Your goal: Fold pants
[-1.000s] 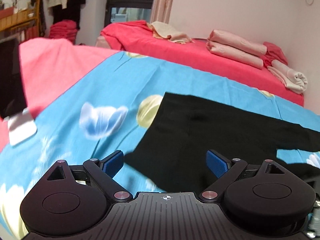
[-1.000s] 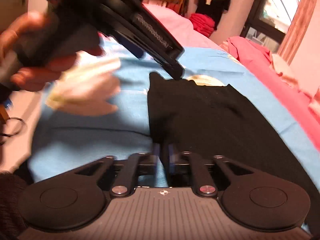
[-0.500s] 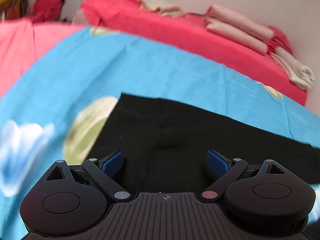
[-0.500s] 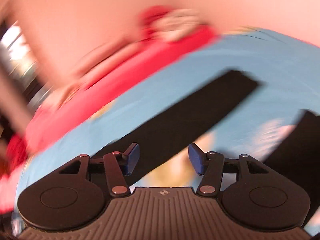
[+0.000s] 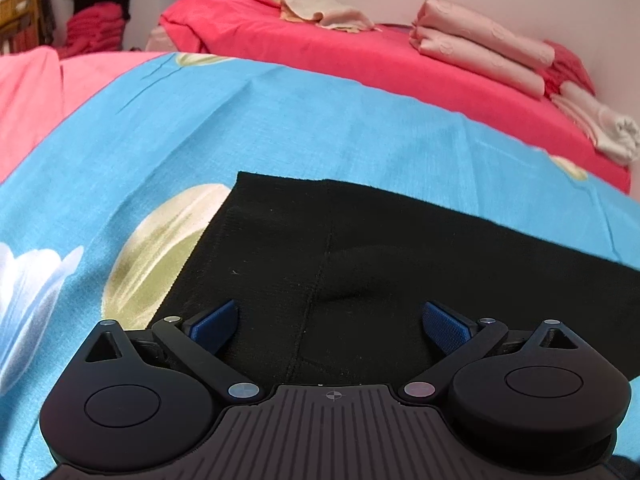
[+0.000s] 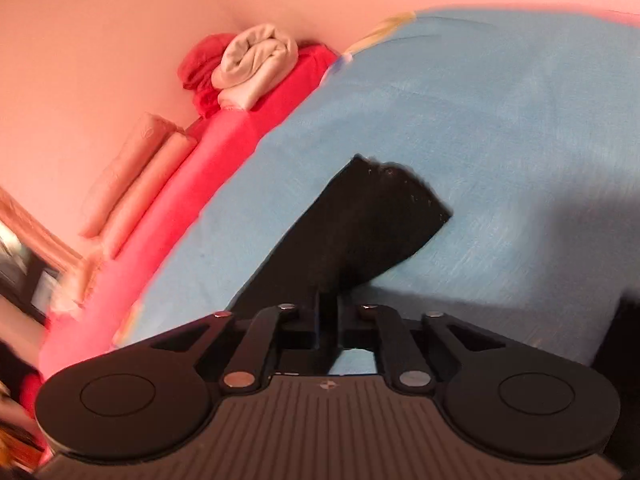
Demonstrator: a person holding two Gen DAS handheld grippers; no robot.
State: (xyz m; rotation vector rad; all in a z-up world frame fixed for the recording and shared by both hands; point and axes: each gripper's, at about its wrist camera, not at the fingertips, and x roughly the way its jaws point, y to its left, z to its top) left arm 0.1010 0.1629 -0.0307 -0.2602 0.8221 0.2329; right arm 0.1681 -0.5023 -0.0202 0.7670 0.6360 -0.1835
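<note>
The right gripper [image 6: 329,316] has its fingers pressed together on a fold of the pants [image 6: 360,232]. Half a second ago those fingers stood apart over the cloth, so the grasp has only just been made, and the leg end now rises from the fingers toward its hem, seemingly lifted off the sheet [image 6: 500,128]. That suggests the lengthwise or crosswise fold is about to begin.

The left gripper [image 5: 330,322] hovers low over the waist end of the pants [image 5: 360,248], fingers wide apart, the centre seam running between them. It has moved in closer over the last second but has not taken hold.

The pants lie flat on the blue flowered sheet of the bed, near its front edge. Farther off are red bedding [image 5: 360,56] and folded pink quilts [image 5: 480,48] by the wall.

The right view is blurred by motion; how much cloth the fingers hold is hidden. The middle of the pants falls outside both views.
</note>
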